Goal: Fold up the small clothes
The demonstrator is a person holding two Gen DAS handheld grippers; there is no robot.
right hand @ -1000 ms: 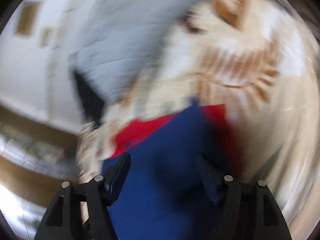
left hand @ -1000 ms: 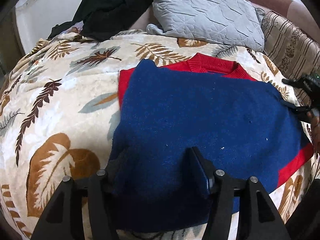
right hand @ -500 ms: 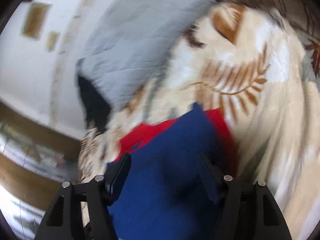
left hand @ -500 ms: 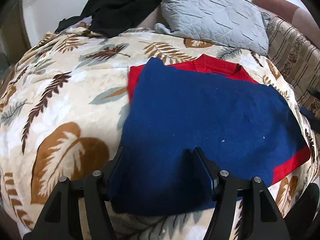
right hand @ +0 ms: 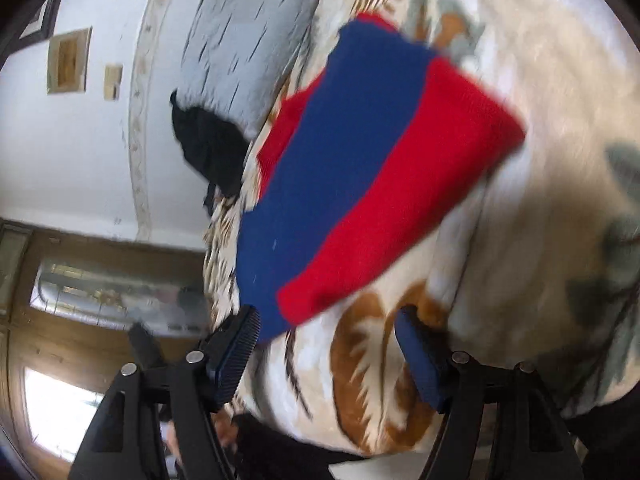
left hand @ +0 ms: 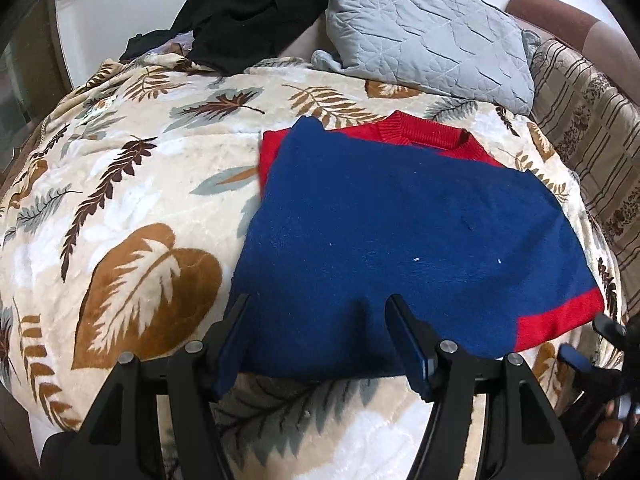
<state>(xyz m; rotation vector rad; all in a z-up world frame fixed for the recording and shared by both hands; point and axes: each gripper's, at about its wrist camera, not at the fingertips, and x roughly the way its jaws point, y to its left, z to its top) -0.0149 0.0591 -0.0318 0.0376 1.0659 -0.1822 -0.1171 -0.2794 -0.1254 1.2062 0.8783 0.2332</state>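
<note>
A bed under a cream leaf-print blanket carries it all; the folded blue-and-red sweater lies flat on it. Grey quilted pillow at the head; black clothes heaped beside.

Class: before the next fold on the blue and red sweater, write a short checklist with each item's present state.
1. Left hand-held gripper open: ok.
2. Right hand-held gripper open: ok.
3. Sweater free of both grippers: ok.
4. Sweater flat on the leaf blanket: ok.
5. Grey pillow and black clothes off the sweater: ok.
6. Edges evenly aligned: cannot tell, right view blurred.
</note>
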